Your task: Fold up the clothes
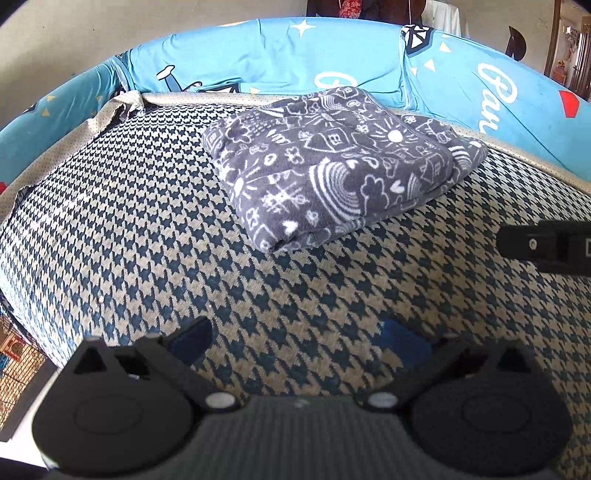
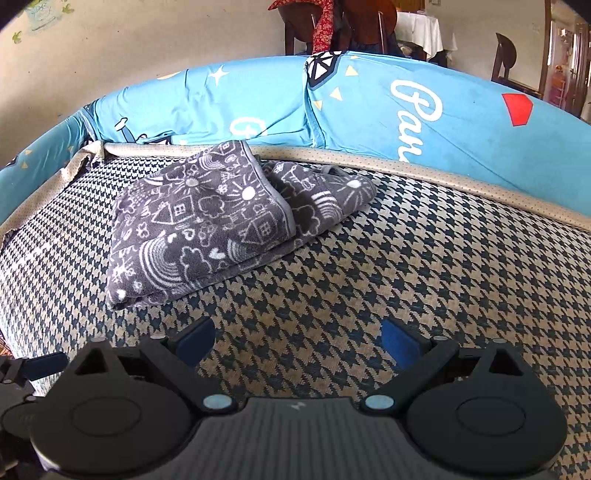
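A grey fleece garment (image 1: 332, 162) with white doodle print lies folded into a thick rectangle on the houndstooth seat (image 1: 147, 229), toward the back. In the right wrist view the same garment (image 2: 221, 218) sits left of centre, its top layer lying a little askew over the lower one. My left gripper (image 1: 299, 341) hovers open over bare seat in front of the garment, nothing between its blue pads (image 1: 404, 341). My right gripper (image 2: 297, 345) is also open and empty, well short of the garment. The right gripper's body (image 1: 546, 245) shows at the right edge of the left wrist view.
A blue printed backrest cover (image 1: 332, 55) curves round the back of the seat, with a beige piped edge (image 2: 406, 170) below it. Chairs and a white-clothed table (image 2: 421, 33) stand behind. The seat's left edge (image 1: 22, 314) drops to the floor.
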`<state>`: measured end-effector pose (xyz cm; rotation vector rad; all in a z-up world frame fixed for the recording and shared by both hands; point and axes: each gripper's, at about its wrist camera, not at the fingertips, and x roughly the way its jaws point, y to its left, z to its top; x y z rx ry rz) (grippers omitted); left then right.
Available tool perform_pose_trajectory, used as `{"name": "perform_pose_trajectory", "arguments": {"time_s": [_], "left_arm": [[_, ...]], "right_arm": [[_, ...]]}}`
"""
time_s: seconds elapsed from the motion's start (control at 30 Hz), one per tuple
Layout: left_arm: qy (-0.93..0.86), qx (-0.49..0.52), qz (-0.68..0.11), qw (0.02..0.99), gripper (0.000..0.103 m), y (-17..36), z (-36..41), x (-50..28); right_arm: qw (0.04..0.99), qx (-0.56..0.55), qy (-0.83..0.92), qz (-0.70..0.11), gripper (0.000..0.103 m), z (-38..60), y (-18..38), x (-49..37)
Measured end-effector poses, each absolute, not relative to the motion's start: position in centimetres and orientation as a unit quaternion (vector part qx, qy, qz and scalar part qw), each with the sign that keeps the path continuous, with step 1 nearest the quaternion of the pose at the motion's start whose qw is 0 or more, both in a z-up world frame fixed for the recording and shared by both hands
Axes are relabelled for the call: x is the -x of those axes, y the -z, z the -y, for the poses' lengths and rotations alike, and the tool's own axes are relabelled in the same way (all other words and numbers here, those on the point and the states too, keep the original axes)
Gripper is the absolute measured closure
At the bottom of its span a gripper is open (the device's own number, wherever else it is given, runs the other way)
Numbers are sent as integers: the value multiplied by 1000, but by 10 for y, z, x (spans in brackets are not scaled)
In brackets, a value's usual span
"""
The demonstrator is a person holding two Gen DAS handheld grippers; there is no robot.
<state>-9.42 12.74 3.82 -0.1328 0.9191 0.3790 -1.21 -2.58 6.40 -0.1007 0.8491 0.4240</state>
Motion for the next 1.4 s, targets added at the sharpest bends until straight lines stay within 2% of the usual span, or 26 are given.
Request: {"name": "perform_pose_trajectory", "arguments": {"time_s": [1.4], "left_arm": [[-220, 66, -446, 865, 0, -35, -130, 97]], "right_arm": [[878, 53, -248, -406, 5, 0, -58, 11]]}}
